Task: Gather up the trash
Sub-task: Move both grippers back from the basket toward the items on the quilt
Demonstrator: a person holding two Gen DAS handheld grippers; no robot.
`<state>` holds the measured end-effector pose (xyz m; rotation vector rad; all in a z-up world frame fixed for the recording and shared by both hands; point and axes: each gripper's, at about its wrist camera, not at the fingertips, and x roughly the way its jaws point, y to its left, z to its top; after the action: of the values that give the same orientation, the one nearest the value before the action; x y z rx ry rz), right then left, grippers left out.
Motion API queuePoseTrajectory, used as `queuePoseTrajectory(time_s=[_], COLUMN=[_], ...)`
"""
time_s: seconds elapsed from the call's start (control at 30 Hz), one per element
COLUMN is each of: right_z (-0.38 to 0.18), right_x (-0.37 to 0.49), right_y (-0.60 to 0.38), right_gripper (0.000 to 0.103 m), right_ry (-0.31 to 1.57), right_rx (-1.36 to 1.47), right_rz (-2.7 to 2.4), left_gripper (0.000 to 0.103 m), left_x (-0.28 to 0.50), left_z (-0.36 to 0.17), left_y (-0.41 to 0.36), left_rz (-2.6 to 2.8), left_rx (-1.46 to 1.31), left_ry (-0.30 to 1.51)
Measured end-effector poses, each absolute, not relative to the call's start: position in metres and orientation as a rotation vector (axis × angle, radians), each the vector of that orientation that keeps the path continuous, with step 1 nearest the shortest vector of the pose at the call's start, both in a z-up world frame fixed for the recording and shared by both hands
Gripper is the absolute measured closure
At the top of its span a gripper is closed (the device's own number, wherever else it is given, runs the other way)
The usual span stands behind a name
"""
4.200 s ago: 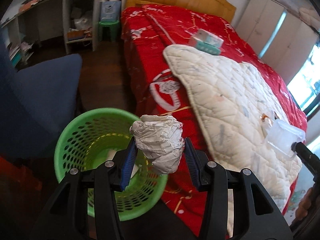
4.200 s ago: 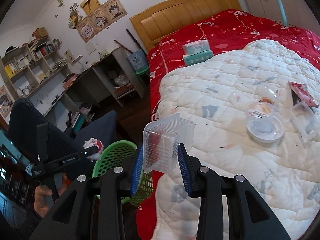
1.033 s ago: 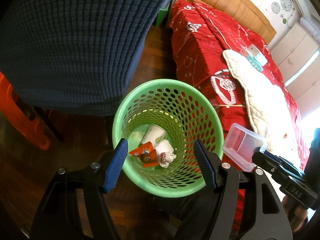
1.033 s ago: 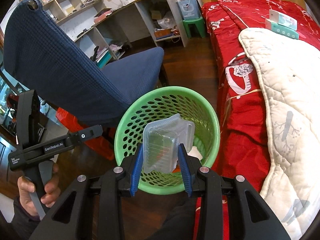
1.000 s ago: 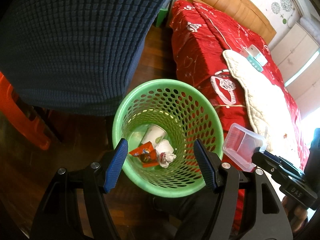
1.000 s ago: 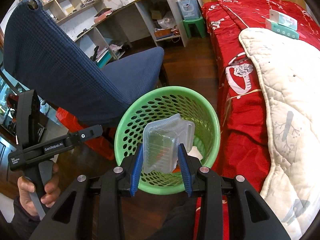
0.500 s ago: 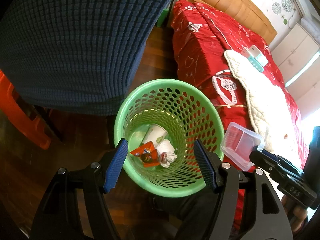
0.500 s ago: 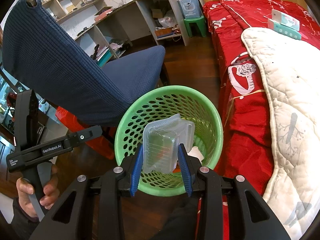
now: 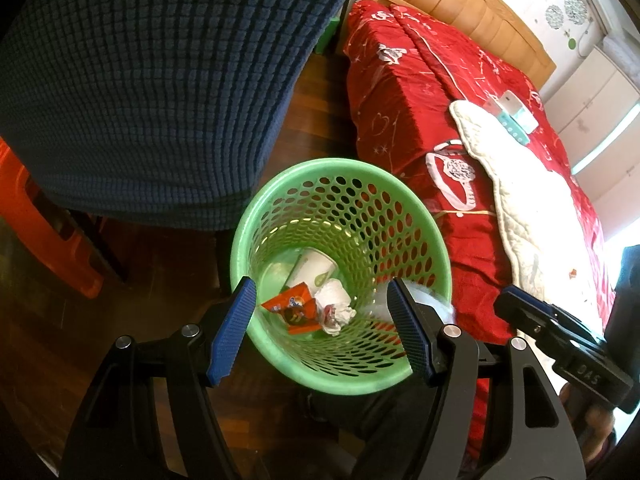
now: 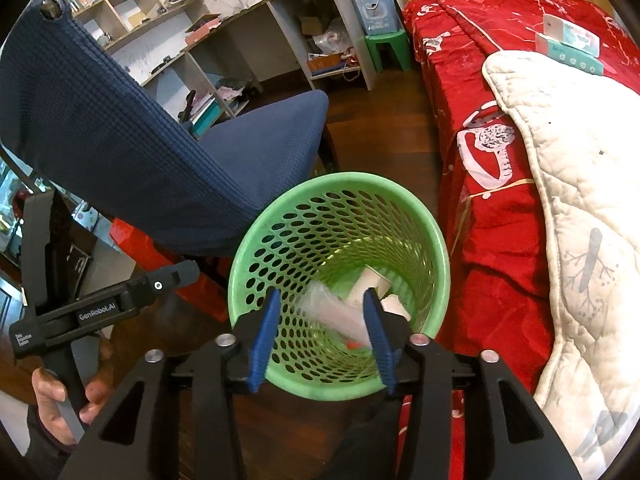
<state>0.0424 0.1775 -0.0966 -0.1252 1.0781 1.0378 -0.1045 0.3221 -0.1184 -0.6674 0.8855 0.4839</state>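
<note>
Released over the green waste basket (image 10: 434, 236), the clear plastic container (image 10: 334, 314) drops from the right hand-held gripper (image 10: 320, 336), whose jaws have just been opening; the left hand-held gripper (image 9: 320, 336) hangs open, empty.

The right gripper (image 10: 320, 334), black-framed with blue-padded fingers, points steeply downward; its jaws have just been opening, pads clear of anything. The left gripper (image 9: 320, 332) points down too, jaws parted and empty. At eight o'clock in the right view, a hand (image 10: 66, 396) grips its handle.
</note>
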Motion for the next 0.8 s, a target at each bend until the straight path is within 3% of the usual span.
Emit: queuePoseTrajectory(time_s=[0.8], right_z=[-0.057], right_x=[0.074], right_y=[0.036], right_gripper=[0.044], right_ry=[0.966], right_rx=[-0.037], right_rz=[0.821], left_gripper=[0.036], left_x=[-0.046], left_z=[-0.085], left_y=[0.254], left_rz=[0.338], left_rx=[-0.549], left_ry=[0.885])
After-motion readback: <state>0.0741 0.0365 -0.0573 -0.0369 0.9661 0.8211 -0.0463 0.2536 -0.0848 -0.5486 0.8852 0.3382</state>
